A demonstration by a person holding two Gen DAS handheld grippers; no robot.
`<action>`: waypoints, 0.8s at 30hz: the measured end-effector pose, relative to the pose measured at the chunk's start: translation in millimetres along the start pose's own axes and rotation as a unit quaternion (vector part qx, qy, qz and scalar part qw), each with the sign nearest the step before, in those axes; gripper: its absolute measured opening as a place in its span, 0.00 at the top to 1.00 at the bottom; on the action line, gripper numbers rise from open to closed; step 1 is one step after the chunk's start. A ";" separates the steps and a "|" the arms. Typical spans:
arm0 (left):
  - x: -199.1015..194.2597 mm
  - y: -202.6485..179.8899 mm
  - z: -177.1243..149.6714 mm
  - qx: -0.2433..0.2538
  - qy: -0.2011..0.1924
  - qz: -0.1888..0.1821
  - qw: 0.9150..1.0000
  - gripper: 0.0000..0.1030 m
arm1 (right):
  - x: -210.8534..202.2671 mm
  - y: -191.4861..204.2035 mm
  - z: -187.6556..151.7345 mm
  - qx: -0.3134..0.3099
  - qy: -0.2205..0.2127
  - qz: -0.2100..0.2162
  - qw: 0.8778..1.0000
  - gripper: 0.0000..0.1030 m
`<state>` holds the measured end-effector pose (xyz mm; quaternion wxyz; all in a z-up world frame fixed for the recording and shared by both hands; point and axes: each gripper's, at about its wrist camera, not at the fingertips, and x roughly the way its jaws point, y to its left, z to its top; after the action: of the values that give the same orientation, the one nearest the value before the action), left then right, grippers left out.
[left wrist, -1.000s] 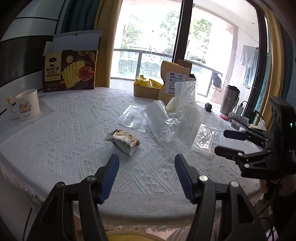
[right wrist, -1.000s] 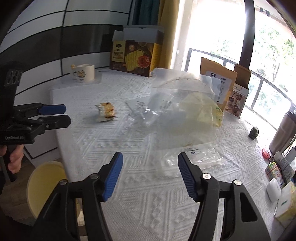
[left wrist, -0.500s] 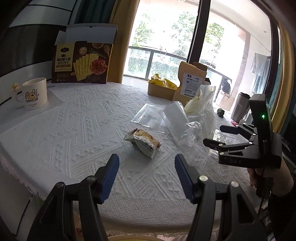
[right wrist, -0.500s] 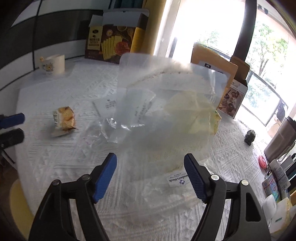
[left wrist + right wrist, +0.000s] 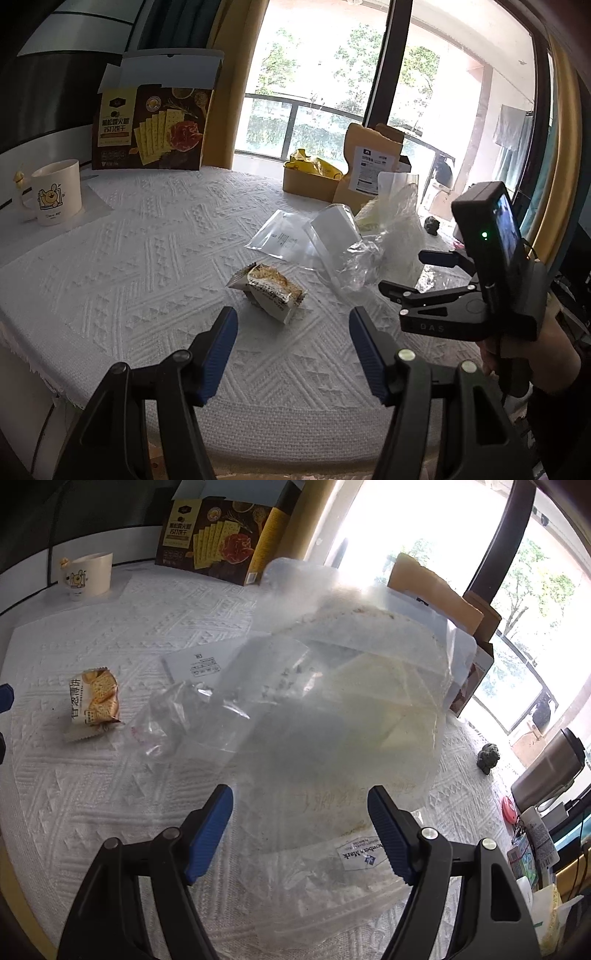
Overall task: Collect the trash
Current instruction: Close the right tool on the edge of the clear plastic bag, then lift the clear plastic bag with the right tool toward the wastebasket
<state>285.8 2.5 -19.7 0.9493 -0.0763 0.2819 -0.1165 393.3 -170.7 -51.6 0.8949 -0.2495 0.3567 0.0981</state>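
Note:
A crumpled cracker wrapper (image 5: 271,291) lies on the white tablecloth (image 5: 147,258), just beyond my open left gripper (image 5: 291,339). It also shows in the right wrist view (image 5: 94,705) at the left. A pile of clear plastic bags (image 5: 332,709) stands in front of my open right gripper (image 5: 301,823), its jaws either side of the pile's near edge. The pile shows in the left wrist view (image 5: 373,243), with the right gripper (image 5: 413,273) beside it. A flat labelled clear bag (image 5: 354,860) lies under the right gripper.
A cracker box (image 5: 155,122) and a white mug (image 5: 55,192) stand at the back left. A cardboard box with a yellow bag (image 5: 314,173) and a brown pouch (image 5: 369,166) stand behind the plastic. A steel flask (image 5: 550,771) and small items lie at the right edge.
Both grippers have moved forward over the table. The left one has closed in on the cracker wrapper, the right one on the plastic bag pile. Both stay open.

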 end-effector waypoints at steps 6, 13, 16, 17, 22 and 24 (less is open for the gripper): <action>5.3 -12.2 6.9 0.013 0.001 -0.008 1.000 0.39 | 9.8 -1.9 5.7 0.001 0.009 0.006 1.000 0.32; 25.5 -31.7 14.3 0.036 0.011 -0.019 0.999 0.37 | -2.7 -40.9 -8.7 0.037 -0.017 0.016 0.999 0.95; 39.4 -42.4 21.6 0.058 0.014 -0.019 0.998 0.36 | -18.5 -51.5 -19.3 0.041 -0.040 0.007 0.998 0.99; 45.4 -44.7 25.5 0.063 0.014 -0.018 0.998 0.35 | -22.9 -52.4 -22.0 0.040 -0.045 0.004 0.998 0.99; 74.5 -44.2 39.9 0.070 0.026 -0.007 0.997 0.33 | -46.1 -72.5 -33.3 0.050 -0.078 -0.003 0.996 1.00; 87.8 -38.0 45.5 0.059 0.036 -0.004 0.998 0.33 | -58.2 -78.5 -36.1 0.056 -0.091 -0.003 0.994 1.00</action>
<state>375.6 -53.6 -19.5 0.9410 -0.0172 0.3082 -0.1389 357.6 -256.5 -4.5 0.9366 -0.1899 0.2776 0.0978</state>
